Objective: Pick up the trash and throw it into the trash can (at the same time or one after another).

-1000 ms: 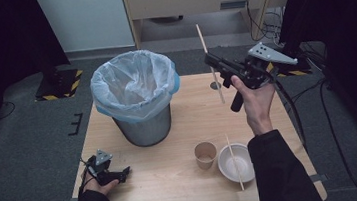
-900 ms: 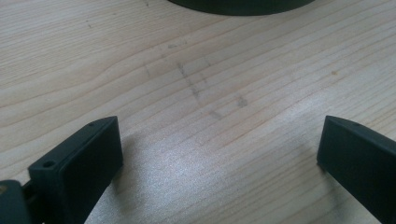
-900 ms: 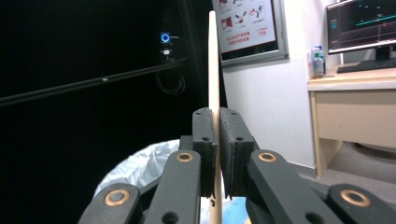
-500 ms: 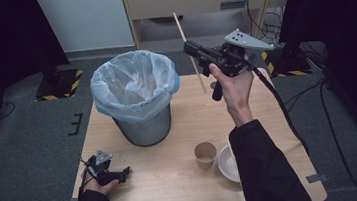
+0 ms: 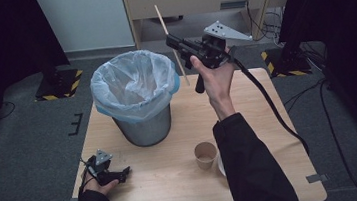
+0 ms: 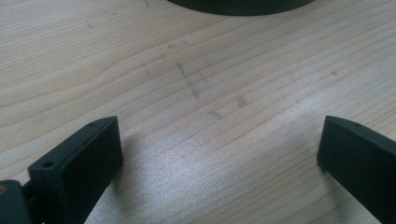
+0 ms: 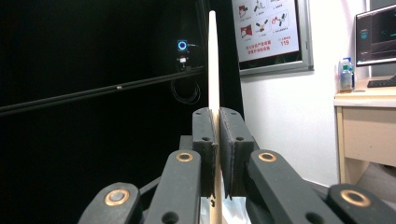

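Wooden and pale, a single chopstick [image 5: 170,41] stands clamped between the jaws of the right hand-held gripper [image 5: 174,41], held up in the air just beside the far right rim of the trash can [image 5: 141,127]. In the high view the stick tilts a little, its upper end leaning away to the left and its lower end hanging near the bin's rim, just outside the white plastic liner [image 5: 132,82] with its blue edge. The right gripper view shows the jaws pressed flat against the chopstick [image 7: 214,65] from both sides, the stick rising straight up between the pads [image 7: 204,135] and running down past them. The right hand [image 5: 217,79] grips the tool's handle, and its cable [image 5: 267,106] trails back over the bench [image 5: 176,191] to the right.

The left hand-held gripper [image 5: 123,172] rests low at the near left corner of the bench, in the left hand [image 5: 97,182], well apart from the bin. In the left gripper view its two black jaws stand wide apart over bare wood grain [image 6: 210,93], with nothing between them, and the dark base of the trash can [image 6: 233,5] shows at the top edge.

A small paper cup [image 5: 206,155] stands on the bench near the right forearm, and just beside it the edge of a white bowl [image 5: 220,164] peeks out from under the dark sleeve [image 5: 254,168].
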Demonstrator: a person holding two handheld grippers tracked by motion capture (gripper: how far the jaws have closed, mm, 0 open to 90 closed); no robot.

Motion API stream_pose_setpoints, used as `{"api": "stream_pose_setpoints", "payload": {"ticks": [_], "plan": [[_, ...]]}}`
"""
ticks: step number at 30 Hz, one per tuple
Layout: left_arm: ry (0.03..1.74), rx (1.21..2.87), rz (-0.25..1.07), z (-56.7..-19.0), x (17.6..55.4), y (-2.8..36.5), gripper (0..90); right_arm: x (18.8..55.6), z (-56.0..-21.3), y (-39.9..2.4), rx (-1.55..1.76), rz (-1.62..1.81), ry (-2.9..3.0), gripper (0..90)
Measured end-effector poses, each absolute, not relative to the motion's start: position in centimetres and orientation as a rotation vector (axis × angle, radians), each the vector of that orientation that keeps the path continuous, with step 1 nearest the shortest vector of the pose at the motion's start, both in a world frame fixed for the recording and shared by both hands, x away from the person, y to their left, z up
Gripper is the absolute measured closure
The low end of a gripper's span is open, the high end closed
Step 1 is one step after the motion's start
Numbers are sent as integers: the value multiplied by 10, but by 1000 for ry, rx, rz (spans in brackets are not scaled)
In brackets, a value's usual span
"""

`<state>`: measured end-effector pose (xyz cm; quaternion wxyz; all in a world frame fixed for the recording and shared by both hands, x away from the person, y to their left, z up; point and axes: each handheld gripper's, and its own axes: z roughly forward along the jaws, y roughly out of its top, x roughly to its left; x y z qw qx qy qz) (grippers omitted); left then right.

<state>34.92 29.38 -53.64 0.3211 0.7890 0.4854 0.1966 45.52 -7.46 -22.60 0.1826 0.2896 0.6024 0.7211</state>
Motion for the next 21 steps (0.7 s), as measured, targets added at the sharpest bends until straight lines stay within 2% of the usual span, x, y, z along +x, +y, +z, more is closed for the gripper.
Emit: {"api": "stream_pose_setpoints", "payload": {"ticks": [10,21], "plan": [[1276,2072,518,-536,349,294,0,468,-217,-48,790,2075,1679,860],[1271,2073,514,-536,349,293,0,485,-234,-8,816,2110,1683,859]]}}
